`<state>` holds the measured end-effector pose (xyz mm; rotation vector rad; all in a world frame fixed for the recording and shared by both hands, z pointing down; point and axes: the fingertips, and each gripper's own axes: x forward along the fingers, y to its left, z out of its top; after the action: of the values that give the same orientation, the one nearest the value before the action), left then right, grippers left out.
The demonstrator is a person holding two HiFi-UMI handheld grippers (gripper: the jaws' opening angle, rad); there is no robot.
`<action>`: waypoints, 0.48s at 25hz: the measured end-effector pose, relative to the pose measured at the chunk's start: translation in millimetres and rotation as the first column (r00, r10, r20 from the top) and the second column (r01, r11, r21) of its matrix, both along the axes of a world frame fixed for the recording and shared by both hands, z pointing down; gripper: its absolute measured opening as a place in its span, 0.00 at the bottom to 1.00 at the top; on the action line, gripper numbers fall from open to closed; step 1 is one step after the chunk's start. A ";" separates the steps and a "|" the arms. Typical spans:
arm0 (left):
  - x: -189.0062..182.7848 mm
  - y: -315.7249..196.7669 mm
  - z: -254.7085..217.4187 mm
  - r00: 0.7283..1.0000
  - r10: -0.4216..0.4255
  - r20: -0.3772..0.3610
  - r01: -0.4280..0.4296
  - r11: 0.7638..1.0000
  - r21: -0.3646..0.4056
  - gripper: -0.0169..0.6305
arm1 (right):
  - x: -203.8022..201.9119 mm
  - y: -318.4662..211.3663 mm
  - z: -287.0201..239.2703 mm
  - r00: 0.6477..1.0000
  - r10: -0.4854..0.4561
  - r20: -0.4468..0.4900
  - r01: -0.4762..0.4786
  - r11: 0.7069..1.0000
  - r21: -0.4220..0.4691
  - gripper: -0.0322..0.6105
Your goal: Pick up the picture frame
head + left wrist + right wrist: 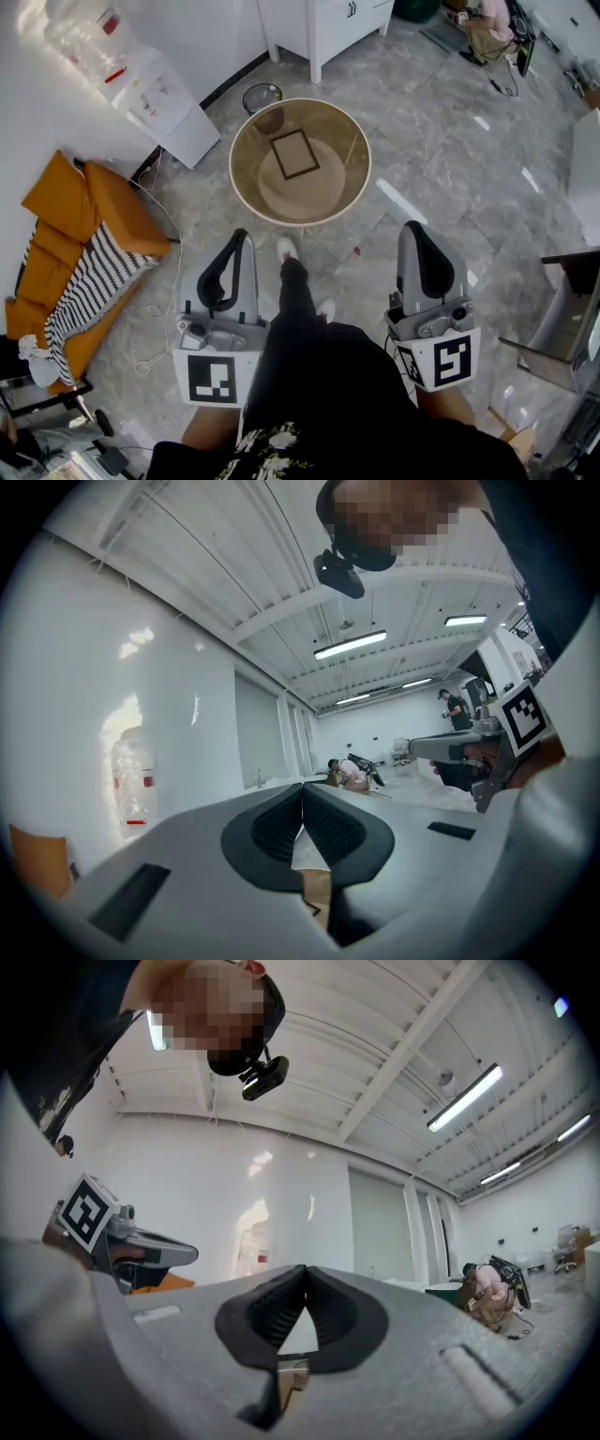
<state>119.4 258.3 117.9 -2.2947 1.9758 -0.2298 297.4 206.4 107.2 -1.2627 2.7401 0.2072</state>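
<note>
Now you are holding the left tool [240,236] and right tool [418,229] closed and empty, well short of the round worktop [234,178], likely since the picture frame [294,154] is lying flat near its middle, out of reach.

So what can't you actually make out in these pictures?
- Head view: the picture frame is too small to tell what it shows.
- Both gripper views: the shut jaws hide nearly all of the round table.
- Head view: glare washes out the water bottle.
- Head view: the top edge cuts off the crouching person.
</note>
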 end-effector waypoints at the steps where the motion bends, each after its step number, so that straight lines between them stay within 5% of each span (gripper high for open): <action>1: -3.2 -3.9 -0.9 1.000 -0.004 -0.002 0.004 1.000 0.000 0.04 | -0.4 -3.6 -3.9 1.000 0.001 0.009 -0.001 1.000 0.010 0.05; 12: -36.0 -72.3 -11.9 1.000 -0.017 -0.011 0.017 0.999 0.032 0.05 | -39.5 -68.2 -19.6 0.999 -0.034 -0.020 0.035 0.998 0.054 0.05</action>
<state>83.5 186.0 106.0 -2.2655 1.9895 -0.1871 257.9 138.3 87.6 -1.2046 2.7502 0.2901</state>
